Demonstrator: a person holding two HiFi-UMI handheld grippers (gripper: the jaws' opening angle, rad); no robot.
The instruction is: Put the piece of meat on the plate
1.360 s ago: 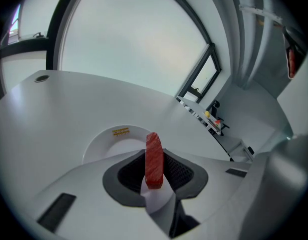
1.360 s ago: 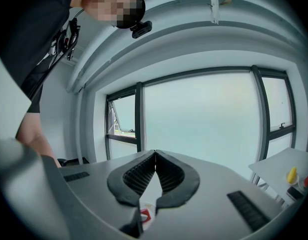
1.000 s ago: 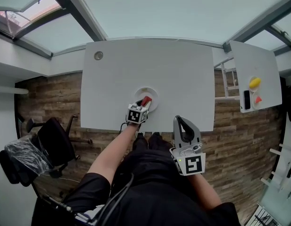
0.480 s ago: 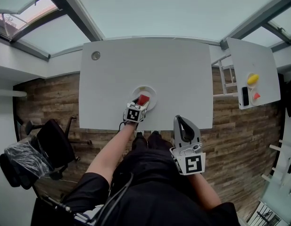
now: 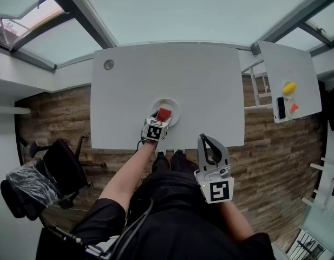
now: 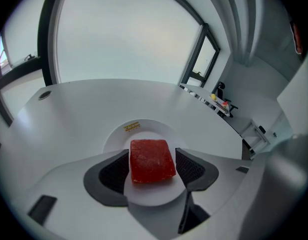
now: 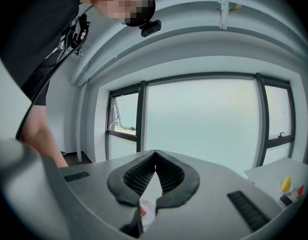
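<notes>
A second ago my left gripper (image 6: 153, 156) had the piece of meat (image 6: 152, 160) pinched and tipped up over the plate (image 6: 139, 126). Now its jaws are opening and the meat lies flat on the plate between them. A sliver of plate shows by the right pad; on the left side I cannot tell whether pad and meat still touch.

My right gripper (image 7: 154, 156) has hardly shifted. Its jaws are pressed together with nothing in them, and it hangs short of the table's (image 5: 183, 75) near edge.

In the head view the plate (image 5: 172, 103) sits close to that near edge, right under the left gripper (image 5: 162, 118). Beyond the jaws and to either side the tabletop is bare and wide — only a small round cable hole (image 5: 108, 64) far off to the left corner.
</notes>
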